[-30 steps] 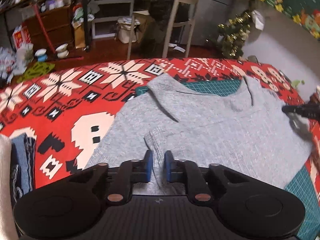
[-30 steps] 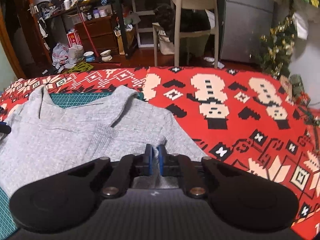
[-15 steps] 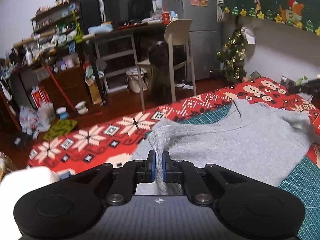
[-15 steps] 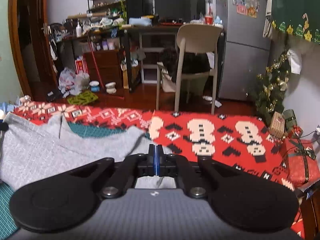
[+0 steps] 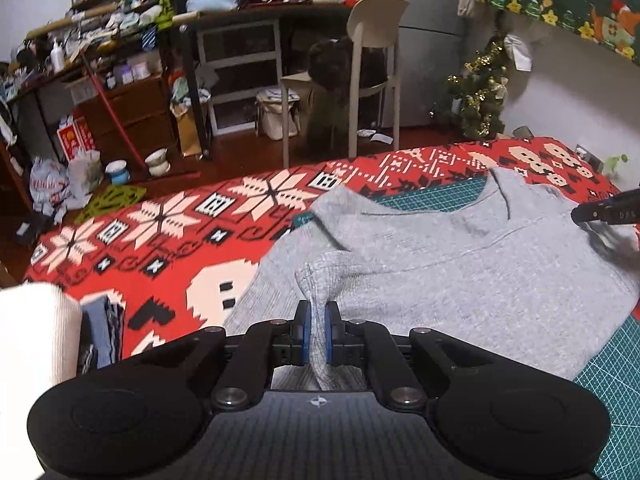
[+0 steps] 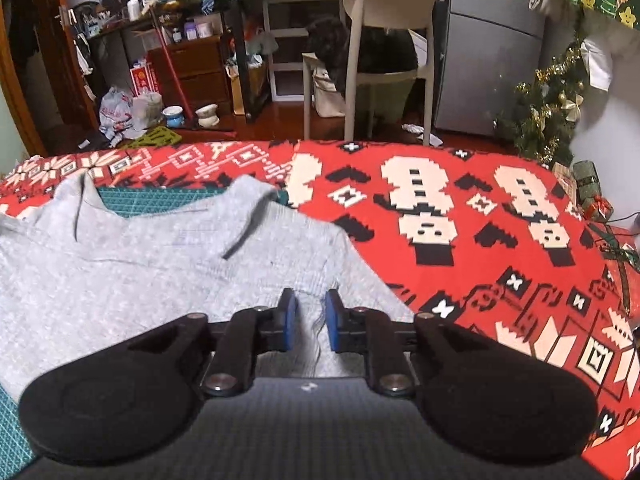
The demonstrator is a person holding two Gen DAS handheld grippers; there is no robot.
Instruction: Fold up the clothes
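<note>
Black hand-held gripper (image 5: 317,334), blue pads (image 5: 305,332)

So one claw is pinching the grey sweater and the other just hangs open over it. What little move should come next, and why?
Probably open the left gripper as well. Its jaws are shut on a pinched ridge of the grey sweater, while the right gripper has its jaws apart, with the cloth lying loose between them. The sweater already lies spread over the red patterned blanket, so letting go would let that ridge settle flat.
</note>
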